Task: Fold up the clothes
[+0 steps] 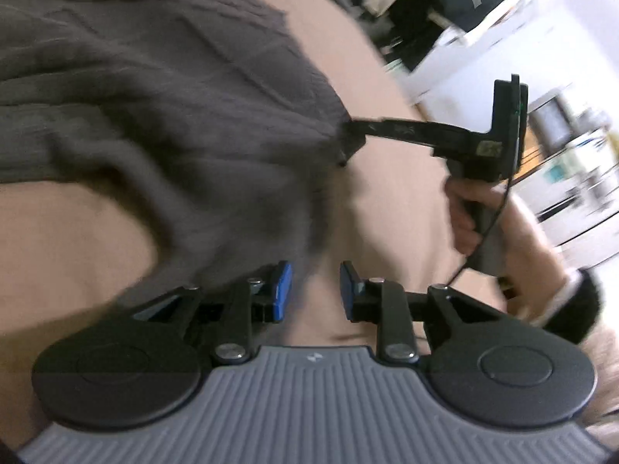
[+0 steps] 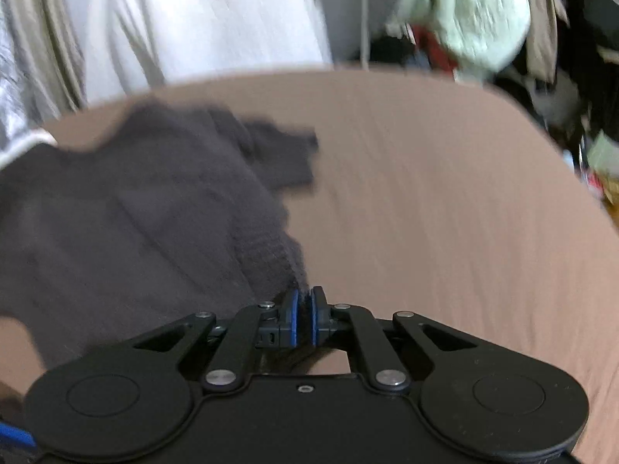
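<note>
A dark grey knitted sweater lies spread on a tan-covered bed; the right gripper has its blue pads pinched on the sweater's near edge, while the left gripper hovers with jaws apart, holding nothing

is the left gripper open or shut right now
Open. In the left wrist view the left gripper shows a clear gap between its blue pads, with only tan bedsheet behind; the dark knit sweater lies beside it, ungripped.

No legible text or numbers anywhere, only a tiny unreadable emblem on the left gripper body.
</note>
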`<state>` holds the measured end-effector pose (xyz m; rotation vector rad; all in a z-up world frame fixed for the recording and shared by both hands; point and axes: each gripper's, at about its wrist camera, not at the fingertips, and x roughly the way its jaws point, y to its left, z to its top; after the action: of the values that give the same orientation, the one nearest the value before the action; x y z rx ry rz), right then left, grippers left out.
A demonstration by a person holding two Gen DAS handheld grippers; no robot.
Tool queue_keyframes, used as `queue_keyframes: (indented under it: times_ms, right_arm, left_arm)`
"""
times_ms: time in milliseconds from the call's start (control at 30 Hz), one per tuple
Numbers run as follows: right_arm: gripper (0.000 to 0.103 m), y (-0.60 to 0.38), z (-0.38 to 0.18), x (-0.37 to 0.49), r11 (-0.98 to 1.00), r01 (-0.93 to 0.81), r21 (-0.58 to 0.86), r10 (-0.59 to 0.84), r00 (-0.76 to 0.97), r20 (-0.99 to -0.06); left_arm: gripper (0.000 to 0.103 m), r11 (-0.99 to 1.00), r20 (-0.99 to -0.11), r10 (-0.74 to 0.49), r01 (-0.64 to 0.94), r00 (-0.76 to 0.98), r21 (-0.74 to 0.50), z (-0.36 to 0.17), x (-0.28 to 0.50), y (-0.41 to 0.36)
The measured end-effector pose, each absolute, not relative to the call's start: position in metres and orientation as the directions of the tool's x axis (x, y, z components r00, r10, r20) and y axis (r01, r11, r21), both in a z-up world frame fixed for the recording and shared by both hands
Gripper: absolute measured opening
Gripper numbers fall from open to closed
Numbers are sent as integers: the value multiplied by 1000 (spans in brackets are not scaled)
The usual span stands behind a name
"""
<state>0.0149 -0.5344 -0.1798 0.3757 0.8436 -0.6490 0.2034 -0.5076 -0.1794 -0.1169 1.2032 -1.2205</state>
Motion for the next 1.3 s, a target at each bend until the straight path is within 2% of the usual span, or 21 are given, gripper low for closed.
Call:
queue_keyframes:
  times_ms: [67, 133, 167, 233, 300, 333, 433, 500, 533, 600, 733, 800, 900, 1000, 1067, 1167, 1233, 1300]
  right_arm:
    - [1, -539, -198, 13, 733, 676, 70, -348, 463, -815]
    - [1, -540, -199, 10, 728, 677, 108, -328, 482, -812]
    - [2, -542, -196, 9, 727, 676, 118, -325, 490, -809]
    - [2, -545, -189, 12, 729, 678, 92, -342, 477, -810]
    - [12, -548, -184, 16, 732, 680, 44, -369, 450, -814]
    - [13, -549, -180, 17, 734, 678, 36, -375, 449, -811]
    - [16, -544, -164, 10, 754, 649, 103, -344, 524, -779]
    - [36, -540, -156, 12, 776, 611, 155, -312, 586, -748]
    - [39, -538, -154, 16, 788, 591, 172, -295, 607, -738]
    - [41, -537, -152, 28, 811, 550, 197, -255, 636, -728]
    - [41, -528, -149, 55, 853, 461, 244, -155, 672, -725]
    - [41, -519, -148, 68, 872, 401, 281, -90, 696, -713]
    - [43, -497, -144, 83, 877, 301, 373, 40, 729, -683]
    - [46, -459, -143, 100, 898, 168, 407, 159, 738, -656]
    - [49, -430, -148, 119, 927, 80, 367, 209, 702, -681]
    - [61, -386, -163, 153, 961, -51, 271, 243, 620, -746]
    - [63, -356, -188, 184, 986, -106, 127, 164, 531, -831]
    - [63, -336, -205, 205, 990, -141, -10, 64, 511, -857]
  left_arm:
    - [33, 427, -630, -767, 637, -120, -641, -177, 212, -502]
    - [48, 436, -611, -787, 628, -81, -644, -172, 222, -492]
    - [50, 451, -611, -790, 633, -45, -629, -168, 226, -486]
    - [56, 503, -630, -775, 656, 53, -563, -161, 235, -471]
    - [63, 585, -670, -722, 669, 173, -458, -155, 246, -460]
    - [68, 638, -698, -676, 663, 237, -393, -154, 251, -453]
    - [70, 776, -760, -544, 558, 357, -293, -166, 272, -434]
    - [70, 842, -781, -481, 457, 399, -286, -178, 290, -420]
    - [70, 859, -778, -468, 423, 420, -288, -183, 296, -412]
    - [72, 884, -769, -446, 359, 458, -299, -192, 307, -399]
    - [80, 846, -717, -533, 294, 449, -445, -204, 319, -376]
    - [81, 841, -715, -541, 291, 443, -455, -203, 320, -376]
    - [81, 882, -759, -468, 293, 453, -369, -192, 316, -379]
    - [82, 937, -783, -339, 262, 521, -231, -177, 306, -370]
    - [83, 953, -794, -298, 218, 529, -212, -176, 305, -356]
    - [84, 945, -828, -328, 166, 455, -283, -195, 315, -340]
    - [85, 941, -820, -337, 156, 462, -299, -202, 318, -336]
    - [85, 942, -815, -335, 168, 473, -290, -200, 319, -337]
